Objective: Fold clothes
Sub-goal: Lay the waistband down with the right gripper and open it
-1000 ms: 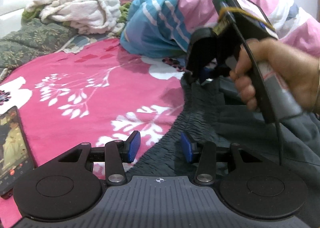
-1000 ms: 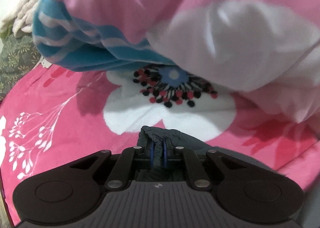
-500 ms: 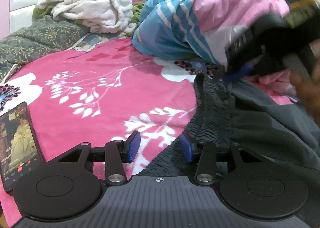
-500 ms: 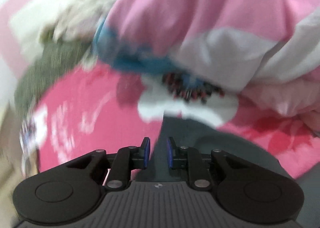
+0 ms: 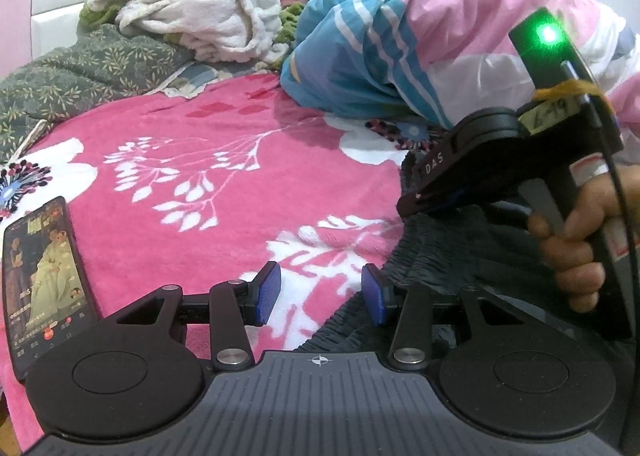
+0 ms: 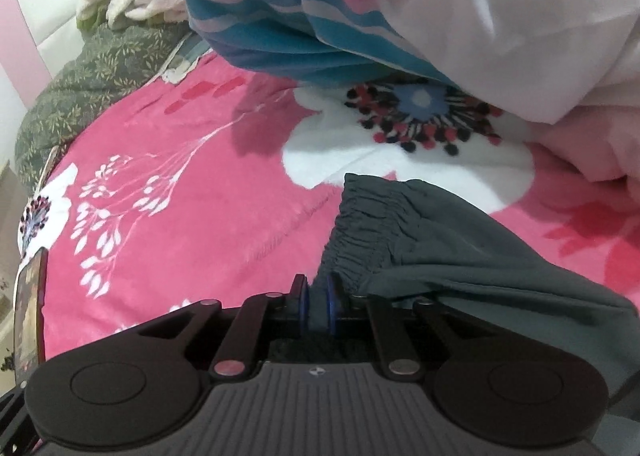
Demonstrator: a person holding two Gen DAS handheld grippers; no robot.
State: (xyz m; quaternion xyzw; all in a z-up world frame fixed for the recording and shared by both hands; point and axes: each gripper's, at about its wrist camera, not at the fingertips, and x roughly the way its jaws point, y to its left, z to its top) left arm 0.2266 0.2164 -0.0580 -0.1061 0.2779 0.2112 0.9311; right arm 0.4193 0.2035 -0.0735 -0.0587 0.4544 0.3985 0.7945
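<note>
A dark grey garment (image 6: 440, 248) with a gathered elastic waistband lies on the pink flowered bedspread (image 5: 192, 160). My right gripper (image 6: 318, 306) is shut on the waistband's near part, cloth pinched between its blue pads. In the left wrist view the same garment (image 5: 448, 256) spreads at the lower right, and the right gripper's black body (image 5: 500, 160), held by a hand, sits over its waistband. My left gripper (image 5: 320, 294) stands open just above the bedspread, its right pad touching the garment's edge, with nothing between the pads.
A phone (image 5: 44, 276) with a lit screen lies at the bed's left edge. A bunched blue, pink and white quilt (image 5: 400, 48) rises at the back right. White towels (image 5: 200, 20) and a grey-green leafy blanket (image 5: 72, 80) sit at the back left by the headboard.
My right gripper was shut on the garment, opened half a second ago, and is now shut on the waistband at a spot nearer me. The left gripper stayed open and hardly moved.
</note>
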